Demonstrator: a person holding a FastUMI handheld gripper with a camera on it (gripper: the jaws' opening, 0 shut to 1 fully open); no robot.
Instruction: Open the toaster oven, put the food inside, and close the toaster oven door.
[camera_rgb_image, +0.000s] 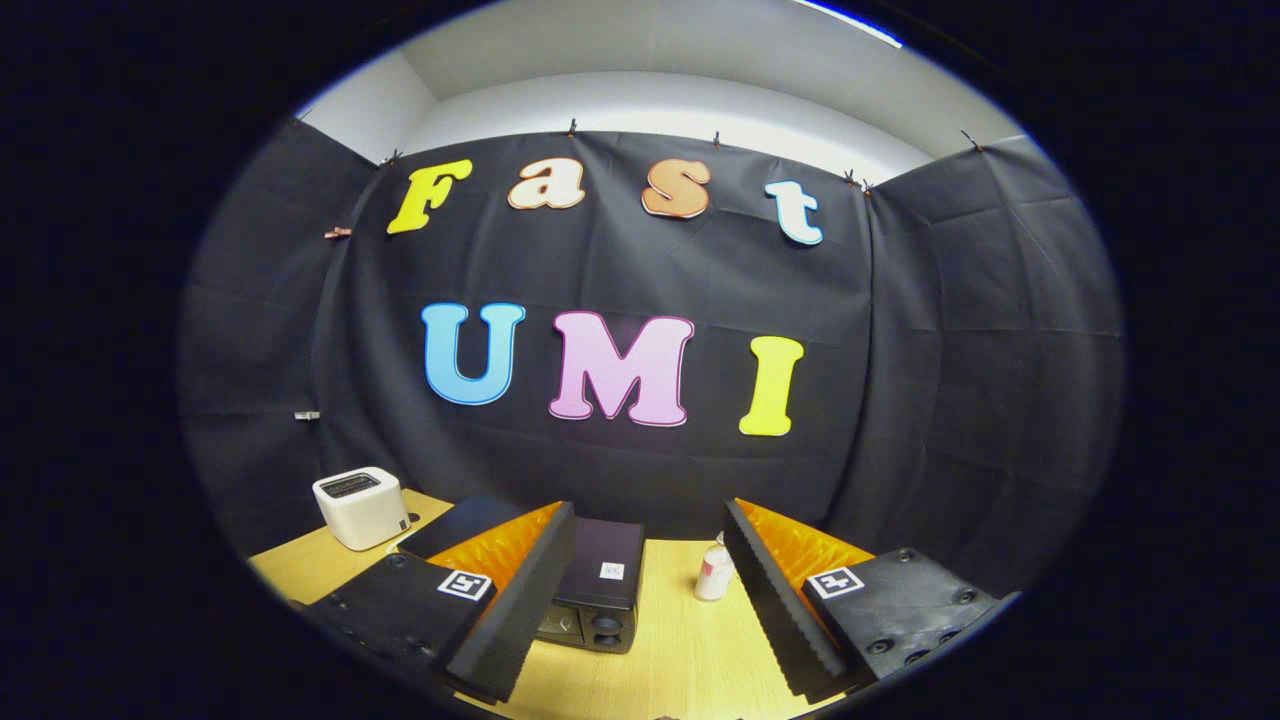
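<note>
Two fingers (520, 600) of the gripper (650, 600) stand spread wide apart, released, with nothing held between them. The black toaster oven (598, 590) sits on the wooden table (680, 660) just ahead, partly behind the left finger; whether its door is open I cannot tell, nor what is inside. A small white and pink container (714, 572), perhaps the food, stands beside the right finger, near the oven. A white toaster (360, 507) rests well off to the left near the table's edge. Black cloth walls the booth, with a pale ceiling above. The gripper hovers above the table, pointing toward the back wall.
</note>
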